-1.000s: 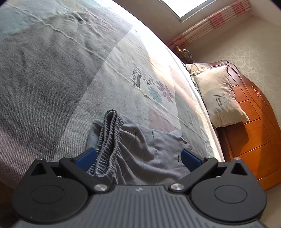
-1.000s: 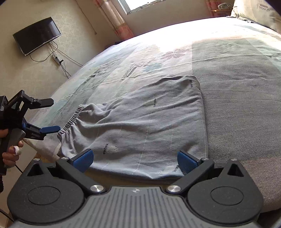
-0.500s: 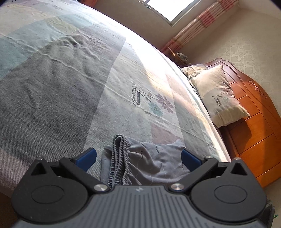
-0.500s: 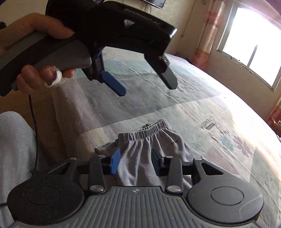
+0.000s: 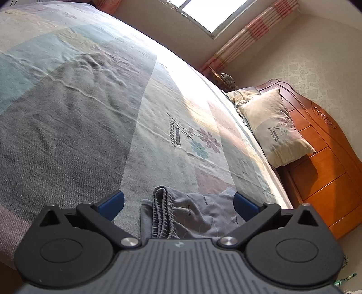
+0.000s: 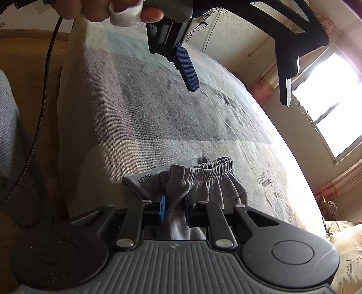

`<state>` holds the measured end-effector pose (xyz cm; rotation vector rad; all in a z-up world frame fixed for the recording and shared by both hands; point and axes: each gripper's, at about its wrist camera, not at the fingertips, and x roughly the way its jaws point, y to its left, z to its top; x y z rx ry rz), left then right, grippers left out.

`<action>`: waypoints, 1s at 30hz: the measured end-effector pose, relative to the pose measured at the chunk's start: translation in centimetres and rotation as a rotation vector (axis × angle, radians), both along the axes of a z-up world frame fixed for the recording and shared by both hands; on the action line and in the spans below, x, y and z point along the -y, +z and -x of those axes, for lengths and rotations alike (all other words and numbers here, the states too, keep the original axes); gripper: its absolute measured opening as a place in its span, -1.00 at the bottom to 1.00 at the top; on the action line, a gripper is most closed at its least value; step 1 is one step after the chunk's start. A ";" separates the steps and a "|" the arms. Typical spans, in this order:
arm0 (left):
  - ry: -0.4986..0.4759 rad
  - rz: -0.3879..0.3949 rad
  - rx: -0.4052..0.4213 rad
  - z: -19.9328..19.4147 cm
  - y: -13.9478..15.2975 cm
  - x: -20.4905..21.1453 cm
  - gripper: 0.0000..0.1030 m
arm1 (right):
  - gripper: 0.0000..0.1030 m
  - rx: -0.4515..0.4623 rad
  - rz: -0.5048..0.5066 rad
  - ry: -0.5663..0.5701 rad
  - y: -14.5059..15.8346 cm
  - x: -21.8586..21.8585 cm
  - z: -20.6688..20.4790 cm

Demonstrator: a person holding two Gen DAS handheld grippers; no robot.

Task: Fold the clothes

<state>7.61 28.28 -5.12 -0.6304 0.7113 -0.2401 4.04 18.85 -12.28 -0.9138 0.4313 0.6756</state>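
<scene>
Grey shorts (image 6: 203, 181) bunched on the bed (image 6: 140, 126), near edge, elastic waistband ruffled across the far side of the heap, "XIFUWA" print showing on a flap at left. Right gripper (image 6: 174, 208) down low at the near side of the heap, jaws narrow and closing w/ a fold of the shorts between the blue pads, fabric pinched and rising in a small peak just past the fingertips. Left gripper (image 6: 237, 74) up above the bed in right-wrist view, jaws wide apart, nothing between them, one blue pad (image 6: 186, 66) facing the lens, other finger off to the right against the window (image 6: 325, 113) glare. Hand (image 6: 108, 9) on its handle at top left, bandaged fingertip showing, black cable (image 6: 43, 108) hanging down the left side. From left-wrist view, same story: left gripper (image 5: 178, 201) spread wide, shorts (image 5: 192, 214) lying between and below the pads, apart from both, waistband running near-to-far. Beyond, patchwork bedcover w/ flower print mid-bed, pillow (image 5: 271, 129) far right against the wooden headboard (image 5: 321, 162), striped curtain (image 5: 246, 34) by the window.
</scene>
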 end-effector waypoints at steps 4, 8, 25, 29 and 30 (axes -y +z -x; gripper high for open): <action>-0.003 -0.013 0.009 0.3 0.5 -0.1 0.98 | -0.80 -0.006 -0.051 -0.012 1.5 0.8 -0.1; -0.003 -0.026 0.016 0.5 0.9 -0.1 0.98 | -0.81 -0.023 -0.087 -0.005 3.3 1.7 0.2; -0.034 -0.014 -0.021 -0.8 -0.5 1.2 0.98 | -0.83 -0.040 -0.217 -0.016 4.5 3.8 0.9; -0.073 0.019 -0.037 -1.3 -1.0 2.0 0.98 | -0.78 -0.101 -0.127 0.011 1.2 2.1 0.2; -0.083 0.028 -0.040 -1.4 -1.1 2.2 0.98 | -0.71 -0.105 -0.110 0.018 0.7 1.9 0.2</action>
